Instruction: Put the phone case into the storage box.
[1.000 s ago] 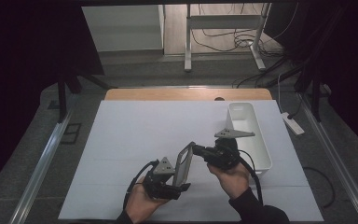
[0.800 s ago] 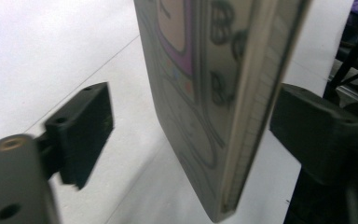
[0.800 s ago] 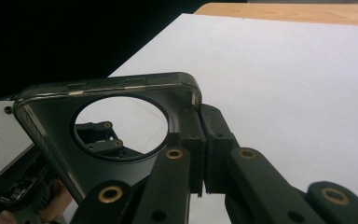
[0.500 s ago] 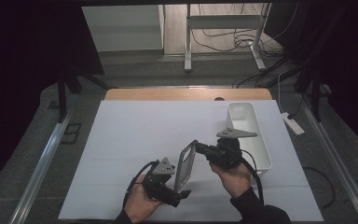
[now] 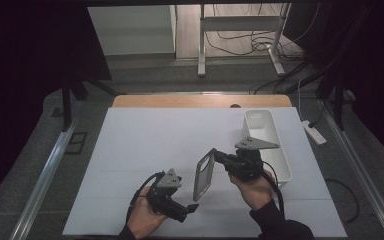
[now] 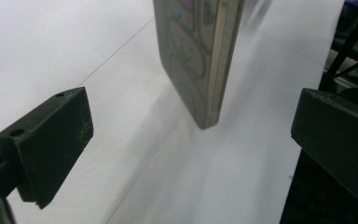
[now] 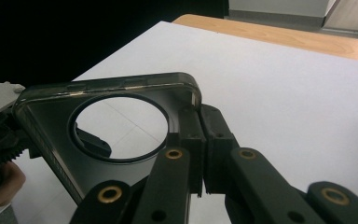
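One phone case [image 5: 205, 173], held upright above the table [image 5: 145, 145] by the right gripper [image 5: 221, 159] pinching its rim, looks light, thin, flexy; left gripper [image 5: 190, 207] jaws spread, best take its free lower edge.

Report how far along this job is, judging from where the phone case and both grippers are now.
Done: the right gripper has the phone case clamped by an edge, lifted off the table. In hand: the open left gripper sits beside its lower end. Left, probably: the white bin holds no case yet.
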`<move>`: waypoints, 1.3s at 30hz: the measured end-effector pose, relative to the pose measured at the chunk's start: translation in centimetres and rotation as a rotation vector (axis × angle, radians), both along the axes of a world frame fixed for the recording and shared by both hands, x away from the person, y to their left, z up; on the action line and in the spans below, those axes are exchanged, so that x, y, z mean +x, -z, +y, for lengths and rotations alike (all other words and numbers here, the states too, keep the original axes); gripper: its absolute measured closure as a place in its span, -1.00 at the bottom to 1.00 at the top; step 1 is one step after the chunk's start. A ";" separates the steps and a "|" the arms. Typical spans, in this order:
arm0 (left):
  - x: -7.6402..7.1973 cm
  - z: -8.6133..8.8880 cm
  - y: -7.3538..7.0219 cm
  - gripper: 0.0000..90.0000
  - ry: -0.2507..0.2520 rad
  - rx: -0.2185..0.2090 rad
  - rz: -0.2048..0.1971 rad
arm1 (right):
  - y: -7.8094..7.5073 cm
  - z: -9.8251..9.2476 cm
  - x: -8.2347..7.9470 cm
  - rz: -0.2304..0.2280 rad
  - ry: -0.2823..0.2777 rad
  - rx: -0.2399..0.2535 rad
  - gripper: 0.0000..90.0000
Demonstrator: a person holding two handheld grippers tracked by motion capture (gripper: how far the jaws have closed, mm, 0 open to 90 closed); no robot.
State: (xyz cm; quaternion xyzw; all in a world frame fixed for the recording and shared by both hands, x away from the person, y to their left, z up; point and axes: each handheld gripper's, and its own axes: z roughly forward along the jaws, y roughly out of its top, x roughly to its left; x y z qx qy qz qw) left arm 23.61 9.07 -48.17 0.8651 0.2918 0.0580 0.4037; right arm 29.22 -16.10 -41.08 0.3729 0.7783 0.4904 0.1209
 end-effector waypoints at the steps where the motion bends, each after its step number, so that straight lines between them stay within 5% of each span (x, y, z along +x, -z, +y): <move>1: 0.0 0.1 0.0 -1.00 -0.004 0.003 -0.004 | 0.0 0.0 0.0 -0.004 0.001 -0.001 0.97; 14: -0.6 2.2 -0.1 -1.00 -0.035 -0.004 -0.016 | -0.3 -0.5 0.0 -0.040 0.037 -0.014 0.97; 26: -1.0 3.7 0.0 -1.00 -0.027 -0.032 0.014 | -0.8 -1.4 0.3 -0.060 0.071 -0.019 0.97; 39: -1.9 6.3 0.1 -1.00 -0.073 -0.056 0.033 | -1.8 -2.4 0.7 -0.076 0.105 -0.012 0.97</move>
